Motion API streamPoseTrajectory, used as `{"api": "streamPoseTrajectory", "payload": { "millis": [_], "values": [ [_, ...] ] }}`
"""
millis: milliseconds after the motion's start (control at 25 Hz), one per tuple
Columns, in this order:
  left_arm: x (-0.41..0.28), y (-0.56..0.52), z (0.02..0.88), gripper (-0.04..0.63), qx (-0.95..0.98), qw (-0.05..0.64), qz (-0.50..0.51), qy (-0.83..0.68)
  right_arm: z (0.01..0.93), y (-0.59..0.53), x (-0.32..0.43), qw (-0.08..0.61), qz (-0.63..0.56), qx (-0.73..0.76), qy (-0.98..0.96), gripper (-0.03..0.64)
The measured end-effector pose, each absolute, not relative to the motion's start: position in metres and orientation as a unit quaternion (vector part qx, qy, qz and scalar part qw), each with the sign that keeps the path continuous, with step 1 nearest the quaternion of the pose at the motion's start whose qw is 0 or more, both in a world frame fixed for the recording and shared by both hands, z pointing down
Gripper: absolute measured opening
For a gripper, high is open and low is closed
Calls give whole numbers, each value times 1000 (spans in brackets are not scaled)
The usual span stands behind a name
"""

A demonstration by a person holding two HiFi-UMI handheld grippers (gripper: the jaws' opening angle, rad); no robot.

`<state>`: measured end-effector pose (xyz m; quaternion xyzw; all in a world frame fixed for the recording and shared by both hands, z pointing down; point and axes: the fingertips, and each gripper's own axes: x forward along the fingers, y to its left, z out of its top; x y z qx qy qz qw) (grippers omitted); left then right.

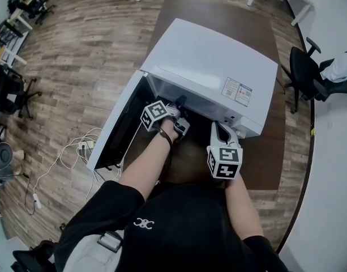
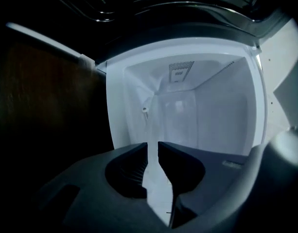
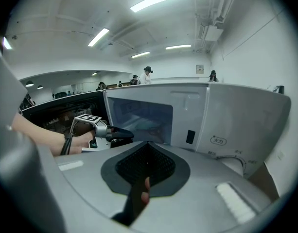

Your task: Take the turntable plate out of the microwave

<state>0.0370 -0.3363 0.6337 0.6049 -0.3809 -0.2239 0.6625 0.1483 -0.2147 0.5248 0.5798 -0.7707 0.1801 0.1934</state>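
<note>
Door (image 1: pixel 114 130) open; left gripper (image 2: pixel 152 152) nipping apparent plate (image 2: pixel 149 125) rim in microwave (image 1: pixel 213 61) at 12 o'clock; right gripper (image 3: pixel 148 147) closed, empty; withdrawal pending.

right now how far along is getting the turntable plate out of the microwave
Done: the microwave door is swung open. In hand: the left gripper is at the opening, its jaws nearly closed on a thin translucent edge, apparently the turntable plate. The right gripper is shut and empty, outside by the control panel. Left: draw the plate out; it is not out of the microwave yet.
</note>
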Motion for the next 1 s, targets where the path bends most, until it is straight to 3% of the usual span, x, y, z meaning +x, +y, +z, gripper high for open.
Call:
{"api": "streamPoseTrajectory", "payload": {
  "millis": [480, 640, 1000],
  "values": [
    [44, -353, 628, 63, 620, 656, -214, -374, 531, -216, 145, 200, 187, 572, -773, 9],
    [57, -363, 622, 98, 634, 648, -196, -373, 532, -215, 143, 201, 188, 569, -775, 8],
    [63, -377, 621, 72, 604, 673, -233, -358, 533, -214, 147, 199, 194, 573, -771, 9]
  ]
}}
